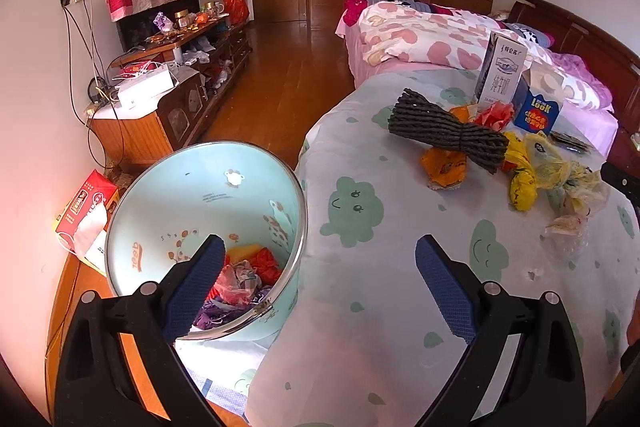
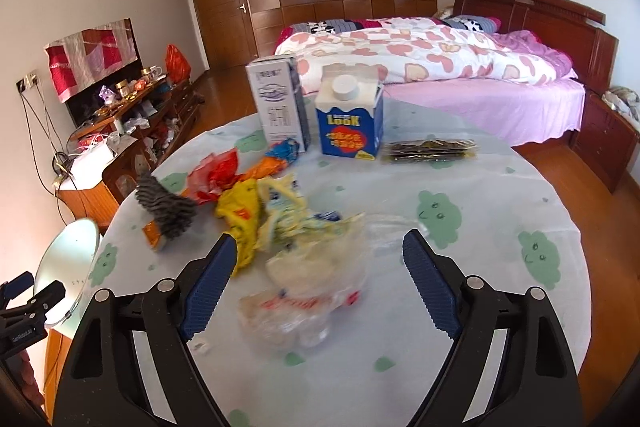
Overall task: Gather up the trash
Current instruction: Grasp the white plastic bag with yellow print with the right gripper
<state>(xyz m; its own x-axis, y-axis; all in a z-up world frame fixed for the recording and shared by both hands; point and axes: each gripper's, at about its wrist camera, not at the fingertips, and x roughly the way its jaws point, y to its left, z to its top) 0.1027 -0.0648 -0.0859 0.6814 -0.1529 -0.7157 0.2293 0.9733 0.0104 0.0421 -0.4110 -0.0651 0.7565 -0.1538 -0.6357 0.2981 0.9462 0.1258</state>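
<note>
One clear plastic bag (image 2: 308, 291) lies on the table (image 2: 500, 307), right between the wide-open fingers of your right gripper (image 2: 318, 283). Your left gripper (image 1: 316, 291) is open too, empty, beside the bin (image 1: 168, 195) with trash inside.

Pale-blue bin (image 1: 208, 195), cloud-print tablecloth (image 1: 400, 267)

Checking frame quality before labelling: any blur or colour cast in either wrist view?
Right wrist: motion blur smears the clear plastic bag and yellow wrappers; cartons behind stay sharp. Left wrist: sharp, with a pink cast on the left wall. Both show fisheye curving and dark corners.
</note>
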